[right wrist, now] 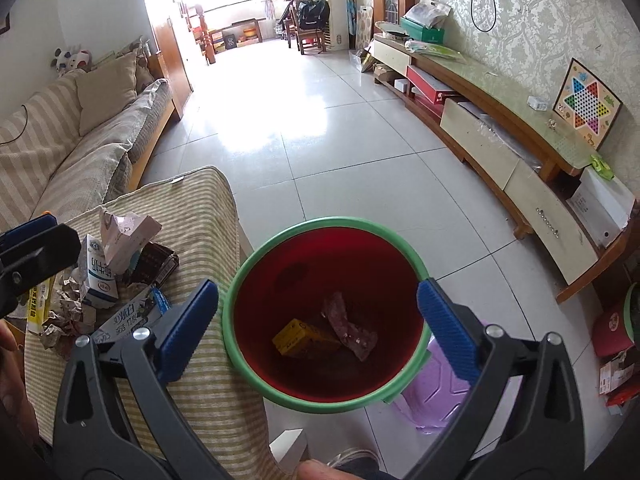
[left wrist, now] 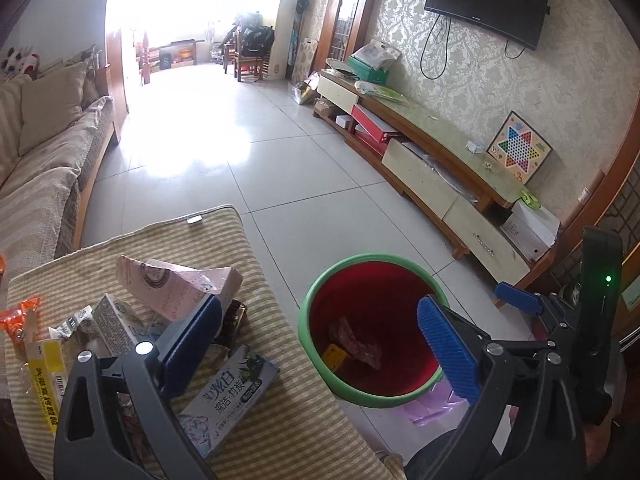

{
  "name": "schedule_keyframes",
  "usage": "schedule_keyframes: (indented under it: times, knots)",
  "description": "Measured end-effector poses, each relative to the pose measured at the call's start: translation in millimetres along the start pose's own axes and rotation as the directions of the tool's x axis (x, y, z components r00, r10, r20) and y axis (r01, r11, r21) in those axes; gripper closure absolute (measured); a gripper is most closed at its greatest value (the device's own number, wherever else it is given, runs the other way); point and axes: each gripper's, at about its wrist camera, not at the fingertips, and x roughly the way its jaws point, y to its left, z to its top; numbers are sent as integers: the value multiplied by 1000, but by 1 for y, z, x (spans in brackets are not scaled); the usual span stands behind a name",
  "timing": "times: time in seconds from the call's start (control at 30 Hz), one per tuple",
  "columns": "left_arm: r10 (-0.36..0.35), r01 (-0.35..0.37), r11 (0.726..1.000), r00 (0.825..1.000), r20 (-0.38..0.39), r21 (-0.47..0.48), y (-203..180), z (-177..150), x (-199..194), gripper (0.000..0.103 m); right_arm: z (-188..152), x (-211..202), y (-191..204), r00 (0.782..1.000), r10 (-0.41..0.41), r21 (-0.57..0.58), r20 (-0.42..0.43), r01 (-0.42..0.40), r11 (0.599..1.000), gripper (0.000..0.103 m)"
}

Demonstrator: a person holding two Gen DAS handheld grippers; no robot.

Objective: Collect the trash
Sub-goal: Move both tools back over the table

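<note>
**Both grippers spread wide over the bin, nothing held**

Pale floor tiles (right wrist: 360, 152) run back toward a bright doorway at 12 o'clock, with a striped sofa (right wrist: 80, 136) at 9 o'clock and a long TV cabinet (right wrist: 500, 128) along the wall at 2 o'clock.

Low in both views stands a red bin with a green rim (right wrist: 240, 280). Inside it lie a yellow box (right wrist: 298, 336) and a crumpled reddish wrapper (right wrist: 352, 328), touching each other on the bottom.

At 8 o'clock of the bin sits a table under a striped cloth (left wrist: 280, 420), its edge just beside the rim. Heaped on the cloth are a torn pink carton (left wrist: 180, 288), a small milk carton (right wrist: 98, 276), a grey toothpaste box (left wrist: 232, 396), a yellow box (left wrist: 44, 384) and crumpled scraps.

Seen from its own camera, the right gripper (right wrist: 318, 324) hangs over the bin's mouth, blue pads far apart, nothing between them. The left gripper (left wrist: 318, 344) straddles the table edge and the bin's near rim, its jaws likewise wide apart and empty.
</note>
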Motion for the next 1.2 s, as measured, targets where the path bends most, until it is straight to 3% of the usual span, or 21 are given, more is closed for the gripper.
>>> schedule_keyframes:
  times: [0.33, 0.47, 0.6, 0.7, 0.8, 1.0, 1.2]
  knots:
    - [63, -62, 998, 998, 17, -31, 36, -19, -46, 8, -14, -32, 32, 1000, -7, -33, 20, 8, 999, 5]
    - [96, -96, 992, 995, -5, -84, 60, -38, -64, 8, -17, -44, 54, 1000, -9, -53, 29, 11, 999, 5]
    - [85, -90, 981, 996, -35, -173, 93, -58, -81, 8, -23, -54, 79, 999, -11, -84, 30, 14, 996, 5]
    - [124, -126, 976, 992, -23, -179, 111, -73, -97, 8, -25, -62, 98, 999, 1, -102, 34, 3, 995, 5]
    - [191, -192, 969, 981, -22, -154, 125, -85, -113, 8, -27, -67, 120, 1000, 19, -114, 16, -17, 993, 5]
    - [295, -288, 953, 953, 71, -97, 145, -104, -150, 8, -41, -73, 159, 1000, 13, -159, 17, -10, 987, 5]
    - [271, -255, 938, 962, 38, -235, 191, -129, -178, 8, -55, -75, 191, 999, 36, -214, 35, -28, 976, 5]
